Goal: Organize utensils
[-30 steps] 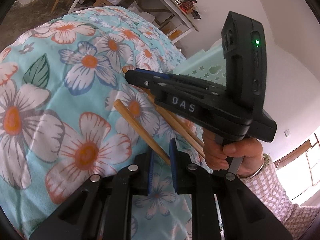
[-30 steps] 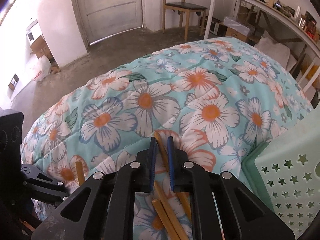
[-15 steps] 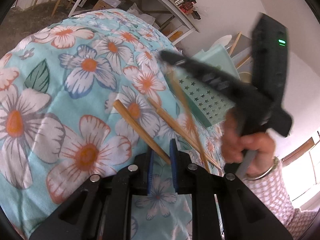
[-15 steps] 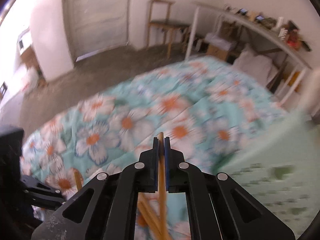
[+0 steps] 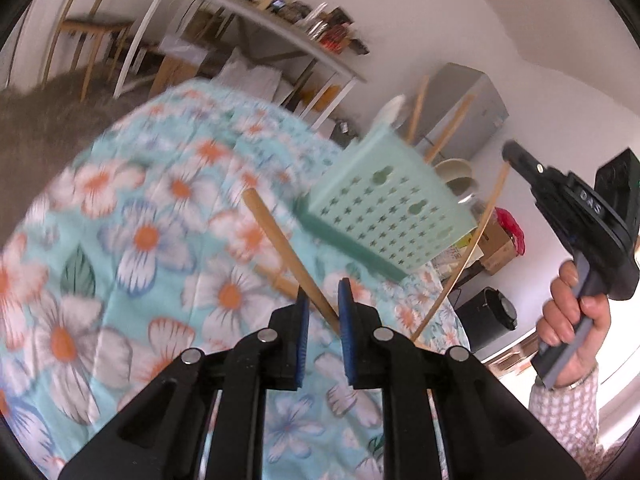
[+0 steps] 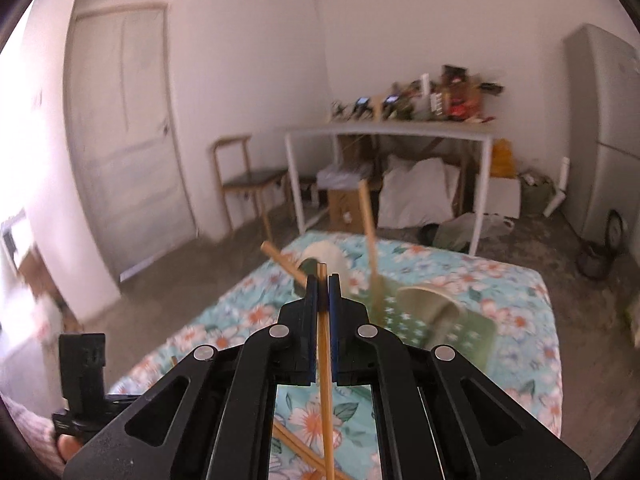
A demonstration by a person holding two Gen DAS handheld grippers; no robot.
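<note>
My right gripper [image 6: 323,278] is shut on a thin wooden chopstick [image 6: 325,380] and holds it up above the floral cloth; it shows in the left wrist view [image 5: 510,160] with the chopstick [image 5: 472,240] hanging down. My left gripper [image 5: 323,292] has a thicker wooden chopstick [image 5: 280,240] between its blue pads, lifted off the cloth. A mint green utensil basket [image 5: 384,208] with star holes stands on the table, holding chopsticks and a bowl [image 6: 428,304].
The table has a floral cloth [image 5: 140,260]. More chopsticks [image 6: 304,452] lie on it below the right gripper. A white shelf table [image 6: 392,136], a chair [image 6: 248,176] and a grey fridge [image 6: 604,128] stand behind.
The right gripper closed on a chopstick and lifted it off the cloth toward the basket. The left gripper tilted up with its chopstick raised.
</note>
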